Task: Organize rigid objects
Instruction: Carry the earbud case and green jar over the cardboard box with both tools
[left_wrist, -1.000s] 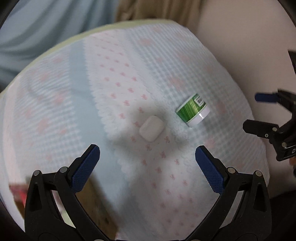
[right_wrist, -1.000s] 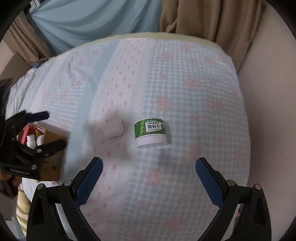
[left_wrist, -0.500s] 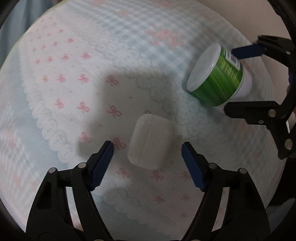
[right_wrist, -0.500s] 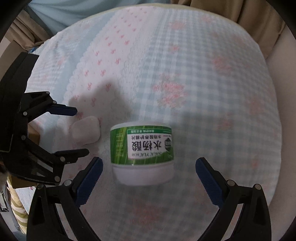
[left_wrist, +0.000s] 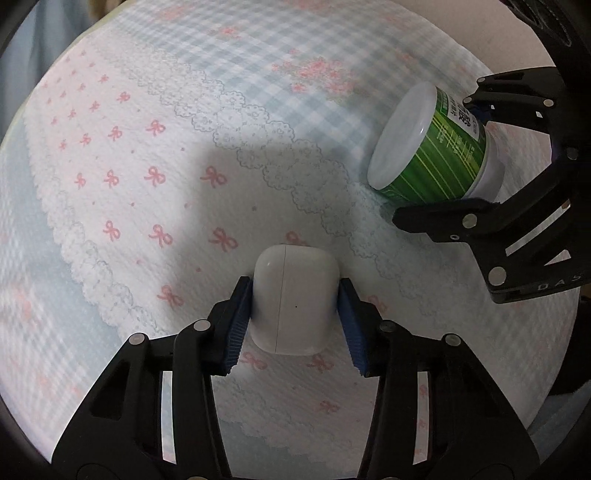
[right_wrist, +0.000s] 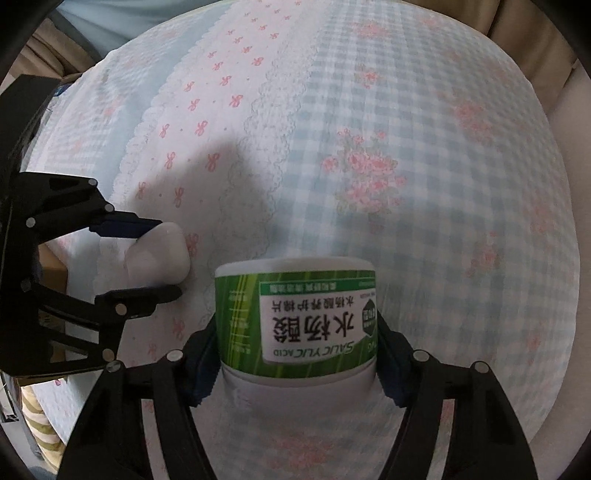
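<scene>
The left tongs (left_wrist: 295, 317) pinch the white earbud case (left_wrist: 293, 299) on the bow-print cloth (left_wrist: 147, 184). Just right of the case, the right tongs (right_wrist: 299, 362), having just been closing, press both sides of the green jar (right_wrist: 295, 321), lying on its side.

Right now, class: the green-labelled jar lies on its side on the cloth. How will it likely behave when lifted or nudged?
The green-labelled jar looks rigid, so it should keep its shape in the right gripper, whose pads press its sides. Lying on its round side, it would probably roll if released. Its glossy label may be slippery.
</scene>
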